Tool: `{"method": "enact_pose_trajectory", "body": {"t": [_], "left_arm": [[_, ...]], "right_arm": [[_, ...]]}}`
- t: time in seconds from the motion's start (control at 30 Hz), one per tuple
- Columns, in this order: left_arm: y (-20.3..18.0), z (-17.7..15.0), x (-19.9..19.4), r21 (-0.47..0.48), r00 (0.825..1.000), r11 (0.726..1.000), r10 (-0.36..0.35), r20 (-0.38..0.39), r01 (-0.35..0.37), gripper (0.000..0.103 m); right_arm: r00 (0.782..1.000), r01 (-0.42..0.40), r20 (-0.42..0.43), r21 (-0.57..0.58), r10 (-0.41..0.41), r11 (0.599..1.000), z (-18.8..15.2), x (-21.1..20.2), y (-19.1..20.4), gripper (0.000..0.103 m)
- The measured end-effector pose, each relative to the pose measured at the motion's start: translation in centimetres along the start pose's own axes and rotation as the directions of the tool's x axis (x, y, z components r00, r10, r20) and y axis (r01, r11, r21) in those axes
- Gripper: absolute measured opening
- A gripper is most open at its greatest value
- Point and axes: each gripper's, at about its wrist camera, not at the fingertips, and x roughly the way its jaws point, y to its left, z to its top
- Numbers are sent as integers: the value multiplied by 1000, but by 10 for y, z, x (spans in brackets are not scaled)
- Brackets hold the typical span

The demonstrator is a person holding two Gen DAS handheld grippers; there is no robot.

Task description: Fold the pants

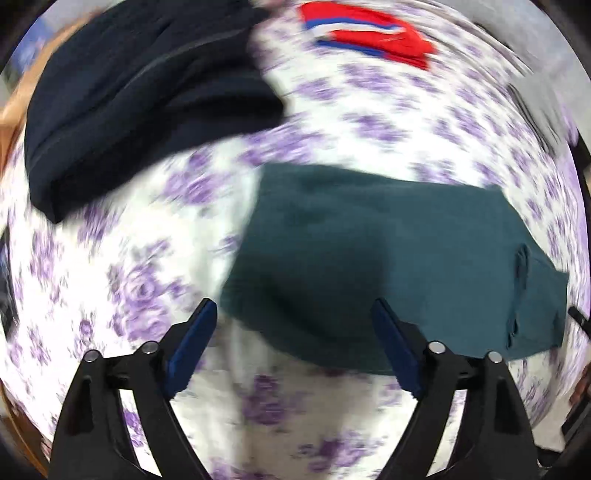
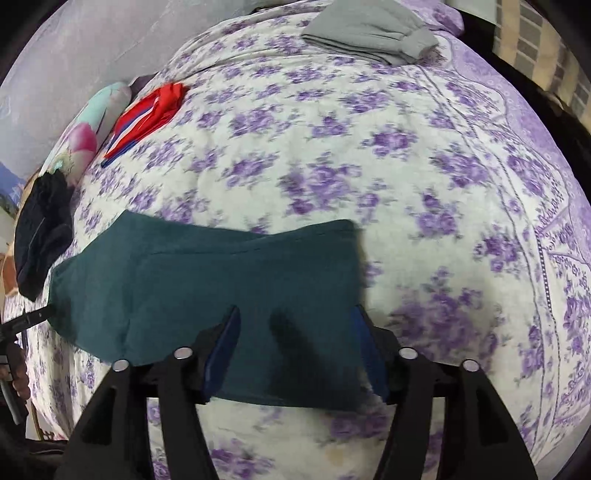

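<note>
The dark teal pants (image 2: 229, 280) lie folded flat into a broad band across the near part of a bed covered by a white bedspread (image 2: 332, 155) printed with purple flowers; the fabric looks smooth, with one long seam line running across its upper layer and a small drawstring or loop showing at its end in the left wrist view. In that view the teal pants (image 1: 388, 258) spread from the centre toward the right, and the picture is smeared by motion. The left gripper (image 1: 295, 321) has its blue-padded jaws standing wide apart, hanging over the near left corner of the pants with nothing pressed between them. The right gripper (image 2: 295, 325) also has its jaws parted, above the pants' right end, pads clear of the cloth. Beyond the pants the bedspread is open. At the far left a navy garment (image 1: 147, 92) lies bunched, well apart from the pants; a red, white and blue garment (image 2: 147, 114) sits further back beside a flowered pillow (image 2: 88, 129), and folded grey pants (image 2: 369, 33) rest at the far edge.
</note>
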Motion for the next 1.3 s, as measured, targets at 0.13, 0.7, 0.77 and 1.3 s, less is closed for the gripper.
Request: {"method": "enact_pose_trajectory", "body": {"t": [0.13,0.7,0.77,1.3], "left_arm": [[18,-4,21,-51,998,998,-42,-45,39,71],[-34,31,10,41,997,996,81,2,-81,72],[-48,37,-2,37,997,997,68,39,-70,72],[-271,14,36,391,986,905,-158,-59,168,76]], "right_arm": [[1000,3,-6,-24,-3,1000,-6,-3,15,68],[996,-81,-6,239,84,968,9,35,-19,20],[997,-75,40,290,66,954,11,16,-30,31],[948,-298,-34,245,315,923,32,44,-20,35]]}}
